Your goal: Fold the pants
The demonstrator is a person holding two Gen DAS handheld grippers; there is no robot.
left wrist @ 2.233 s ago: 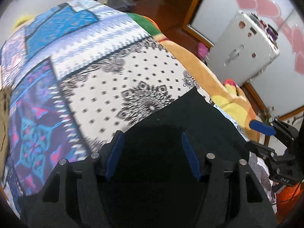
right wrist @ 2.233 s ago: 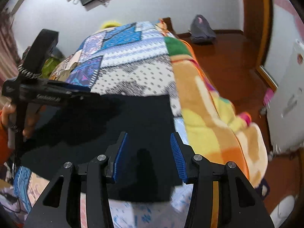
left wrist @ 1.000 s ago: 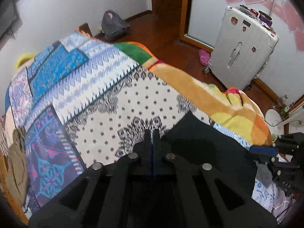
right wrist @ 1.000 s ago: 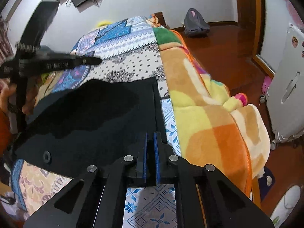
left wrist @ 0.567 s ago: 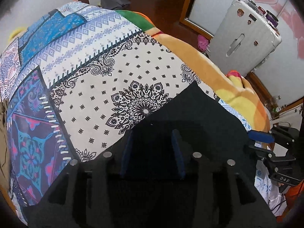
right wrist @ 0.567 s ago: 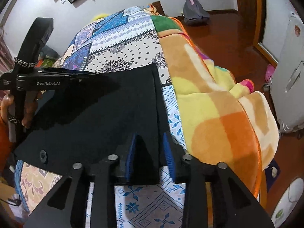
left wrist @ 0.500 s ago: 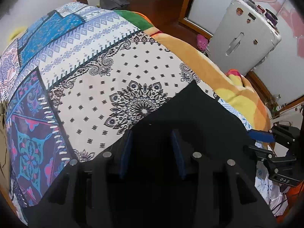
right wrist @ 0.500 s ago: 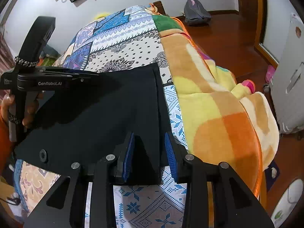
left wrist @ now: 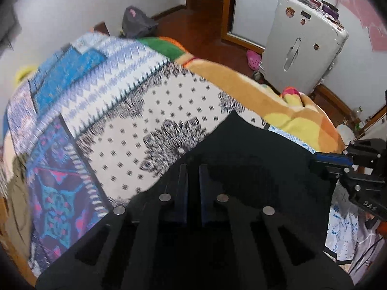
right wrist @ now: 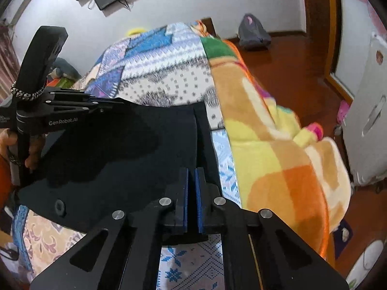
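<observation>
Black pants (left wrist: pixel 254 159) lie spread flat on the bed, with a button (right wrist: pixel 59 205) near their near-left corner. My left gripper (left wrist: pixel 192 166) sits at the pants' left edge; its jaws are closing to a thin slit with black cloth pinched between the blue pads. In the right wrist view the same left gripper (right wrist: pixel 121 104) reaches in from the left, held by a hand (right wrist: pixel 4 142). My right gripper (right wrist: pixel 191 169) is at the pants' near right edge, its jaws closing to a narrow gap on the cloth there. The right gripper (left wrist: pixel 324 157) also shows at the far right of the left wrist view.
A patchwork bedcover (left wrist: pixel 145 120) lies under the pants. An orange and yellow blanket (right wrist: pixel 278 157) hangs over the bed's right side. A white suitcase (left wrist: pixel 302 48) stands by the wall, and a grey bag (right wrist: pixel 252 33) and a pink shoe (left wrist: pixel 252 59) lie on the wooden floor.
Half a second ago both grippers stood open low over the pants; now both have closed on the cloth. The left wrist view has pulled back a little from the bed.
</observation>
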